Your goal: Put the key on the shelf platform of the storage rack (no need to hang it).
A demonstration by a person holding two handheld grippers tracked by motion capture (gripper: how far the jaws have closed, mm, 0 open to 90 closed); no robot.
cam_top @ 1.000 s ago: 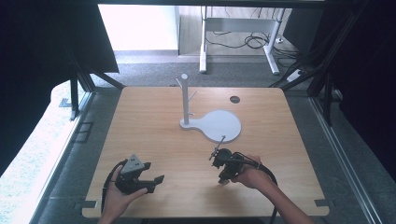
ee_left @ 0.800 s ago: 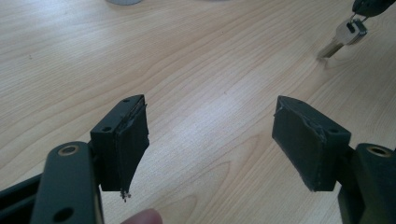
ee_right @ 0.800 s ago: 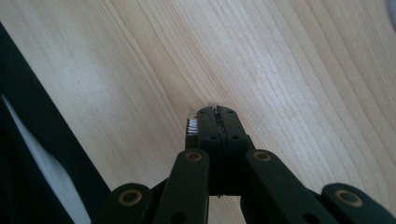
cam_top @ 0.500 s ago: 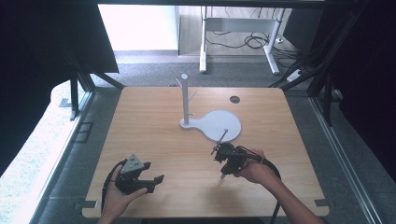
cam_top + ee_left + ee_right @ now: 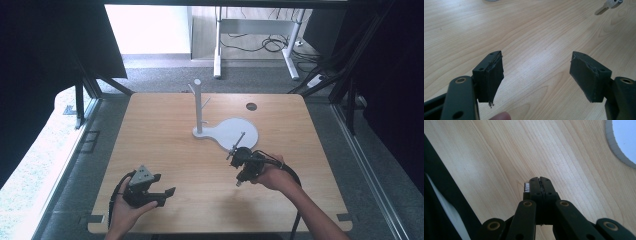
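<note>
Nearest, left gripper (image 5: 159,188) sits low over the wood surface (image 5: 175,150), fingers (image 5: 489,75) wide apart, nothing between them. Right gripper (image 5: 238,172) further up and off to the side, fingers (image 5: 540,185) pressed together; a small ribbed silvery bit (image 5: 526,187) shows at one finger's edge, can't tell what it is. Beyond the right fingers, just past them, white stand (image 5: 197,105) with pegs on a round flat base (image 5: 235,131). Farther still, dark hole (image 5: 251,106) in the surface.
</note>
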